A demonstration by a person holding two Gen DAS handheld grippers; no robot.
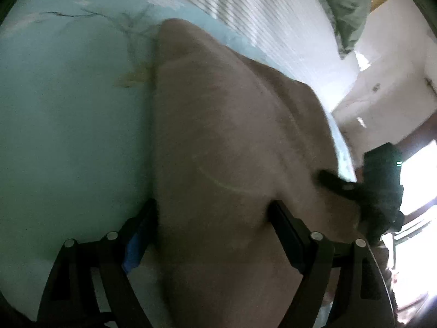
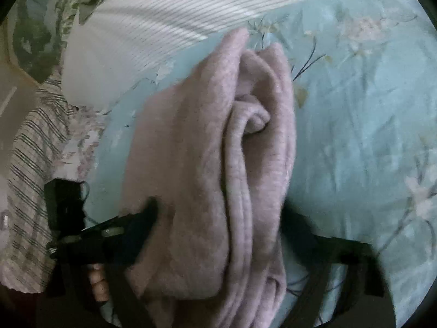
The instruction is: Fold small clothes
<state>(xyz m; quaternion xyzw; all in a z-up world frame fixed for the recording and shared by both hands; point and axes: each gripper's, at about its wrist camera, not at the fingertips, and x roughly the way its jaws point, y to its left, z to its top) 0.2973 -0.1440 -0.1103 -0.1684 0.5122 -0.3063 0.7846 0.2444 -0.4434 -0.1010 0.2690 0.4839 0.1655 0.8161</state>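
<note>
A pink fleece garment (image 1: pixel 226 142) fills the middle of the left wrist view, lying over the pale blue floral bed sheet (image 1: pixel 68 125). My left gripper (image 1: pixel 213 210) has the cloth between its two fingers and is shut on it. In the right wrist view the same pink garment (image 2: pixel 207 169) is bunched in several thick folds, and my right gripper (image 2: pixel 218 210) is shut on that bundle. The right gripper also shows in the left wrist view (image 1: pixel 382 188) at the garment's right edge. The left gripper shows at the lower left of the right wrist view (image 2: pixel 79 235).
A white ribbed cover (image 2: pixel 177 13) lies at the far side of the bed. A green floral pillow (image 2: pixel 38 32) and a striped cloth (image 2: pixel 32 191) lie to the left. A bright window (image 1: pixel 418 180) and white wall are on the right.
</note>
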